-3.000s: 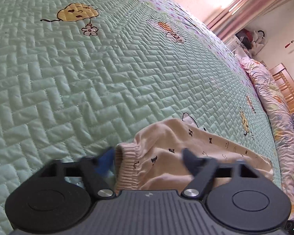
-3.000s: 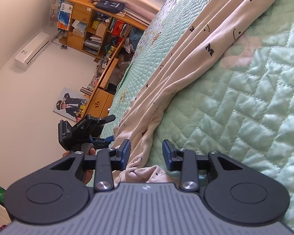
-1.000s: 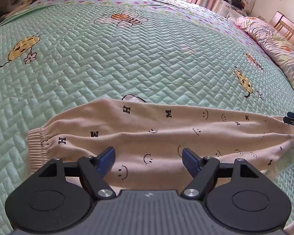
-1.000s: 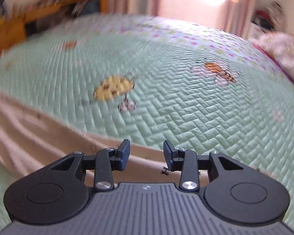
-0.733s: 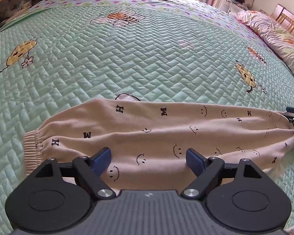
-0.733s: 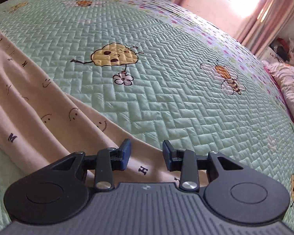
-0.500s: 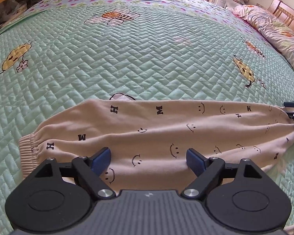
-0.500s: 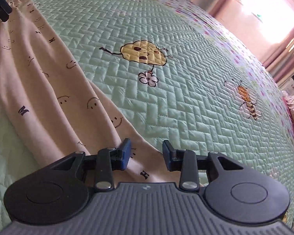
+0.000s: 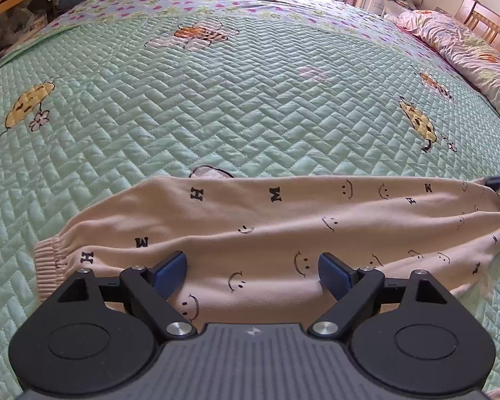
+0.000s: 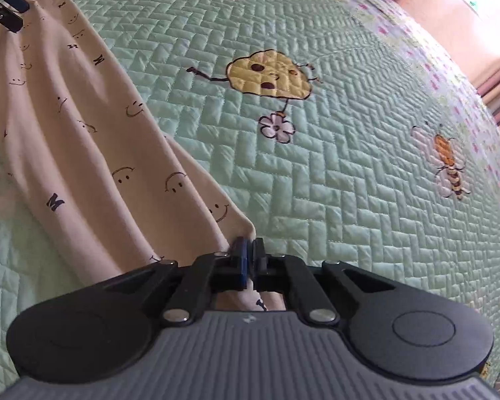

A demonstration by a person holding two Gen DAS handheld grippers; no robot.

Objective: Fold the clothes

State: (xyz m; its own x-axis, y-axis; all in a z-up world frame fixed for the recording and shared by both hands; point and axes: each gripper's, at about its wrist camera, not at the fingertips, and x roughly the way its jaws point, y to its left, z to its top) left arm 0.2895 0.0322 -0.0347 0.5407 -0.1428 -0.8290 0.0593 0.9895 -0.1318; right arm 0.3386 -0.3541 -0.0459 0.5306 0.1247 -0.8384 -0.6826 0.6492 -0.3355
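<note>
Beige trousers (image 9: 283,233) printed with smiley faces lie stretched across a green quilted bedspread (image 9: 250,106). The left gripper (image 9: 252,275) hovers just above the cloth, blue pads spread wide, the ribbed cuff (image 9: 48,266) off to its left. The right gripper (image 10: 249,260) is clamped tight on the trousers' opposite end.

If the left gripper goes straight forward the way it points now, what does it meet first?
Most likely the beige trousers: the open left gripper points across them, with the cloth directly between and ahead of its fingers. Beyond lies the green quilt. Its height above the cloth is unclear.
</note>
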